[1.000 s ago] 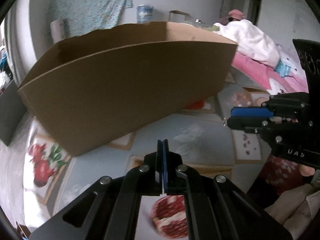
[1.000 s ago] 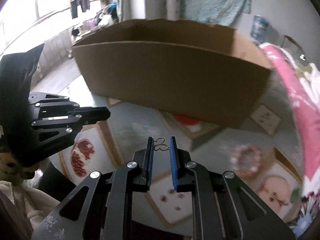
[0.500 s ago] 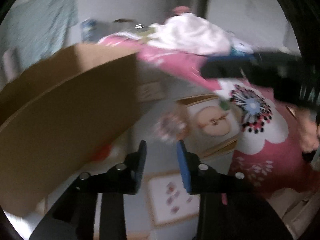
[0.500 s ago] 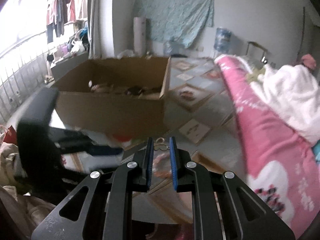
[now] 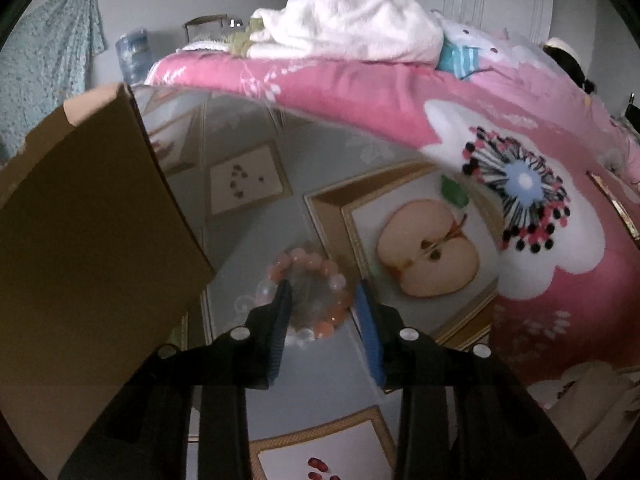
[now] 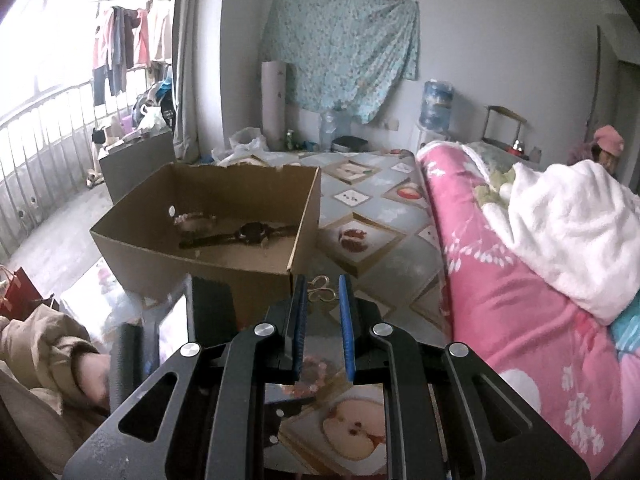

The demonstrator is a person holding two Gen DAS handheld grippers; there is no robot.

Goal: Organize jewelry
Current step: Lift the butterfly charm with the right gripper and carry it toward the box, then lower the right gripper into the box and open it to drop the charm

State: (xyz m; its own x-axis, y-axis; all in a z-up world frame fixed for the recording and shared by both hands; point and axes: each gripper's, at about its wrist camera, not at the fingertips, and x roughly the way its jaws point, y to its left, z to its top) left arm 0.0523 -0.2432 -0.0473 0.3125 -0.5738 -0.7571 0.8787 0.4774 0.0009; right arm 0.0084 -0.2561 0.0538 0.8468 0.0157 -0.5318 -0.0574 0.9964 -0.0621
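Observation:
A pink and white bead bracelet [image 5: 304,257] lies on the fruit-print cloth [image 5: 428,256]. My left gripper [image 5: 324,292] hovers right over it, fingers astride the ring; its jaws are closing and the pads are clear of the beads. My right gripper [image 6: 323,285] is higher, shut on a small gold clover-shaped piece [image 6: 320,294] at its fingertips, near the front right corner of the cardboard box [image 6: 192,260]. Inside the box lie a black watch [image 6: 250,234] and another bead bracelet [image 6: 192,222]. A hand [image 6: 92,372] holds the left gripper's handle at lower left.
The box's side [image 5: 80,220] rises just left of the left gripper. A pink quilt [image 5: 540,240] with a white blanket [image 6: 568,216] borders the cloth on the right; a person in a pink hat [image 6: 608,142] lies beyond it. A water bottle [image 6: 438,106] stands by the far wall.
My left gripper swung right from the box's front to above the bracelet, and its jaws went from shut to apart. My right gripper rose, still holding the gold piece; the box's inside now shows.

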